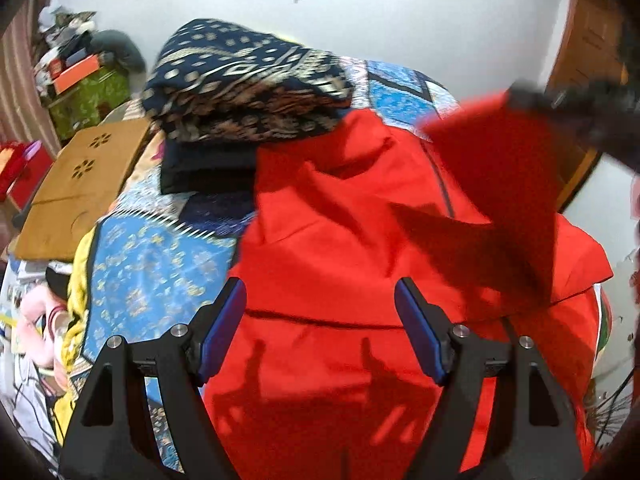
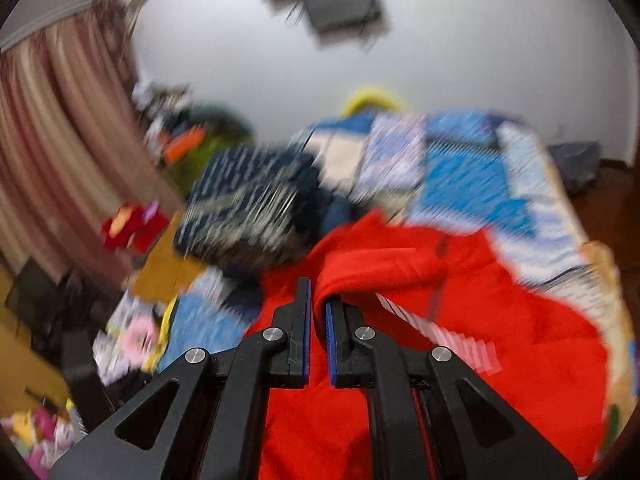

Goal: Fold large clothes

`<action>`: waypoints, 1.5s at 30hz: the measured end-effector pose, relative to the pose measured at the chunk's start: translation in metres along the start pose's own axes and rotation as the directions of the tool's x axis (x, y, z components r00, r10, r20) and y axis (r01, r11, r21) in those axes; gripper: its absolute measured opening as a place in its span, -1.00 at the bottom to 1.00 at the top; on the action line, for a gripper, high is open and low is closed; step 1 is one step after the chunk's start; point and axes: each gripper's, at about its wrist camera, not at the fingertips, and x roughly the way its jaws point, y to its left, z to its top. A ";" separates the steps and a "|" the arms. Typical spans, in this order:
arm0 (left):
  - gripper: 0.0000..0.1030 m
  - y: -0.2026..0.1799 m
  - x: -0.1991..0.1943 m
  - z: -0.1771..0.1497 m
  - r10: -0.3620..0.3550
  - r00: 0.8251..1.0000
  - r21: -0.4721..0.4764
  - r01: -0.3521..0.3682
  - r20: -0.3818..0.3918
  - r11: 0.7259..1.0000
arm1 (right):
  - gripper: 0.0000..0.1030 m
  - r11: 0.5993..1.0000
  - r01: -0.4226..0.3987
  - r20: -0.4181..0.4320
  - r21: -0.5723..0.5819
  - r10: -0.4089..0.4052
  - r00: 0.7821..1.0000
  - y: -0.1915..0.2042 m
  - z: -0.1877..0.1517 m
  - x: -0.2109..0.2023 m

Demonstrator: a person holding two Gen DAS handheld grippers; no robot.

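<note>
A: Where is the garment, and what stage of folding is shown?

B: The red garment (image 1: 340,264) lies spread on the bed (image 1: 160,264), over a blue patterned bedcover. It is rumpled across the middle. One portion is lifted clear of the rest at the right of the left wrist view, casting a shadow on the cloth below. No finished, squared fold is visible, so the stage appears early.

A: State of each claw?

B: The right claw (image 2: 318,312) is pressed together, pinching an edge of the red garment between its blue pads. The left claw (image 1: 320,320) is spread wide above the cloth, with nothing between its fingers.

A: Is anything already completed?

B: Beyond the garment sits a stack of folded clothes (image 1: 240,84), a navy patterned piece on top of a dark one. These appear done.

A: What remains?

B: Judging from the layout: laying the lifted portion across, smoothing the creases, making the further folds, and probably moving the result to the stack.
</note>
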 end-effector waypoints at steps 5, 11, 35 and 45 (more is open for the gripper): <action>0.47 0.023 -0.002 -0.011 0.016 1.000 -0.043 -0.017 -0.025 0.999 | -0.89 0.998 -0.053 -0.223 -0.027 0.046 0.974 0.026 -0.033 0.068; 0.47 0.031 0.006 -0.019 -0.009 0.998 -0.084 0.003 -0.068 0.997 | -0.32 0.997 -0.075 -0.401 -0.001 0.068 0.914 0.026 -0.052 0.083; -0.75 0.024 0.100 0.015 -0.180 0.971 -0.309 0.124 -0.159 0.943 | 0.15 0.890 0.350 -0.173 0.293 -0.310 0.935 -0.172 -0.095 -0.092; -0.92 -0.003 0.006 0.077 -0.180 0.971 -0.165 0.206 0.159 0.965 | 0.16 0.839 0.447 -0.093 0.310 -0.441 0.893 -0.183 -0.083 -0.120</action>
